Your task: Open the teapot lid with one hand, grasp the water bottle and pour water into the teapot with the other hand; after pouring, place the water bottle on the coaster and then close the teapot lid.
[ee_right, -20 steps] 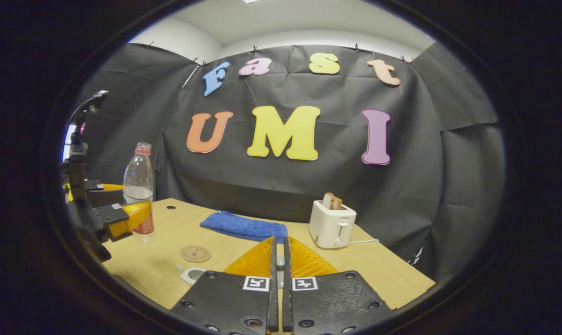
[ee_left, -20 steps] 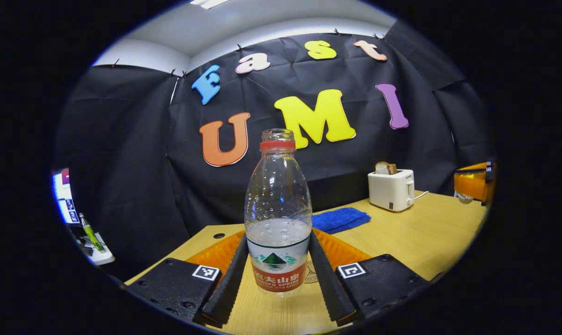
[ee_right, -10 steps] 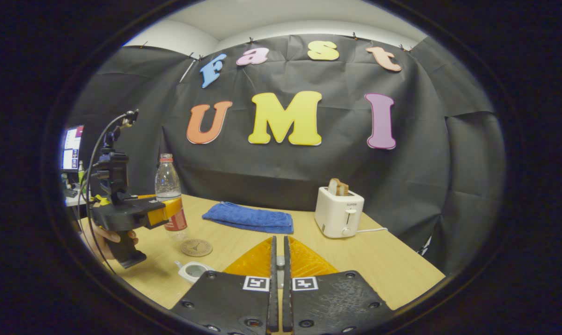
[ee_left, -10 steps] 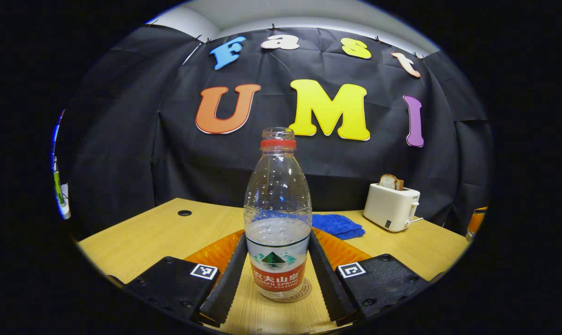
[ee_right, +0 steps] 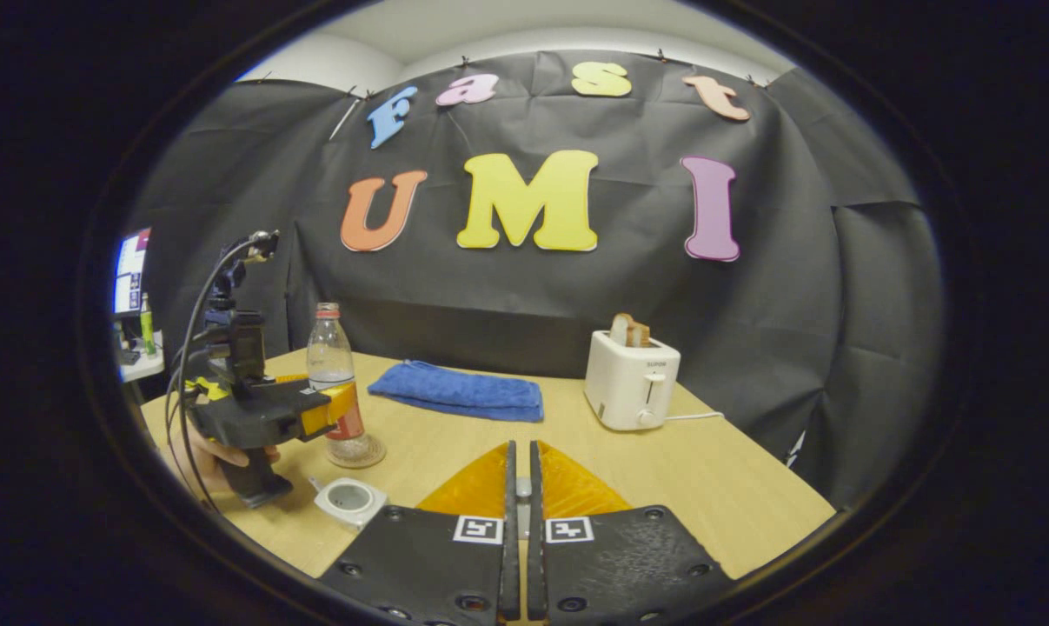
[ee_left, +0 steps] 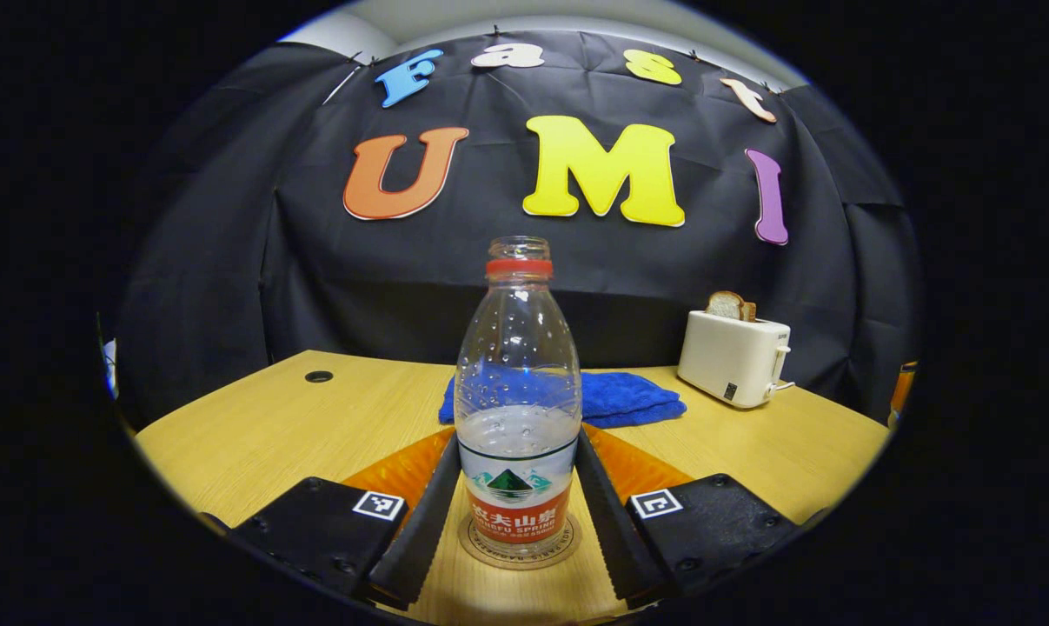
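Water bottle (ee_left: 517,409), clear plastic with a red neck ring, no cap and water up to the top of its label, stands upright on the round coaster (ee_left: 519,546) on the wooden table (ee_left: 298,417). The left gripper (ee_left: 517,509) pinches it at the label, a finger on each side. The right gripper view adds the teapot (ee_right: 348,502), white and lidless, near the coaster, and a hand (ee_right: 215,454) holding the left gripper. The right gripper (ee_right: 519,522) has its fingers pressed nearly together; I cannot tell if anything is between them.
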Motion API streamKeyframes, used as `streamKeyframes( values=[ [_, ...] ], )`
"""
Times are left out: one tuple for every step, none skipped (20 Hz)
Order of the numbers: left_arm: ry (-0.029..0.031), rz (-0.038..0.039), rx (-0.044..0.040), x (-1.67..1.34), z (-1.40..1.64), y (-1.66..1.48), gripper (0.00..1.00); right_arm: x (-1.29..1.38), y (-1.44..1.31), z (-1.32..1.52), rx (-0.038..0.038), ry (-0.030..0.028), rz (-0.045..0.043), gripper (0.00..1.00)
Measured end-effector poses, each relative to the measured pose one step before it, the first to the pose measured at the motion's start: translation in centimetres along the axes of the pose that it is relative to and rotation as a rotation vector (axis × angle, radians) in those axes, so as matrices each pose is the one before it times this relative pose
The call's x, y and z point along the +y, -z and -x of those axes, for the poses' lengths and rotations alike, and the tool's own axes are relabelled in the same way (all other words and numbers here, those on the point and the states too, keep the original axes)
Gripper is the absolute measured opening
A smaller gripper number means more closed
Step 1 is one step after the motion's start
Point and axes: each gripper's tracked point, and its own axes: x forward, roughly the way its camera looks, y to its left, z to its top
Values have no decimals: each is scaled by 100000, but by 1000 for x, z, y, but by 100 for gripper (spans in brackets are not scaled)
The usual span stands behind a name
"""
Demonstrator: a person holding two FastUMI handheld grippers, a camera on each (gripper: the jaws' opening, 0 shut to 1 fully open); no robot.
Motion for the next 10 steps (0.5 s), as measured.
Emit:
streamKeyframes(
  values=[
    [182, -17, -155, -8, -20, -52, 80, 137, -33, -4, -88, -155, 354, 4],
    [27, -174, 152, -5, 23, 133, 80, 79, 92, 33, 10, -148, 204, 4],
    [594, -224, 188, -161, -27, 62, 80, 53, -9, -26, 75, -144, 119, 4],
    [1336, -300, 1975, -294, -87, 366, 81, 79, 76, -46, 63, -49, 149, 4],
    [345, -975, 2577, -170, -123, 697, 81, -20, 59, -44, 167, 74, 165, 4],
    [-852, -1455, 2191, -112, -131, 685, 82, -57, 70, -14, 164, 59, -60, 3],
    [-1074, -1632, 1135, 136, -83, 464, 82, -2, 80, -115, 300, -22, -130, 3],
    [-842, -912, 110, 149, 113, 57, 82, -38, 68, -28, 128, 82, -43, 3],
    [-233, -284, -369, 48, 87, -126, 82, -110, -27, 20, -139, 225, 145, 3],
    [132, 15, -523, -142, 161, -62, 82, -20, 0, -10, -41, 198, 179, 3]
  ],
)
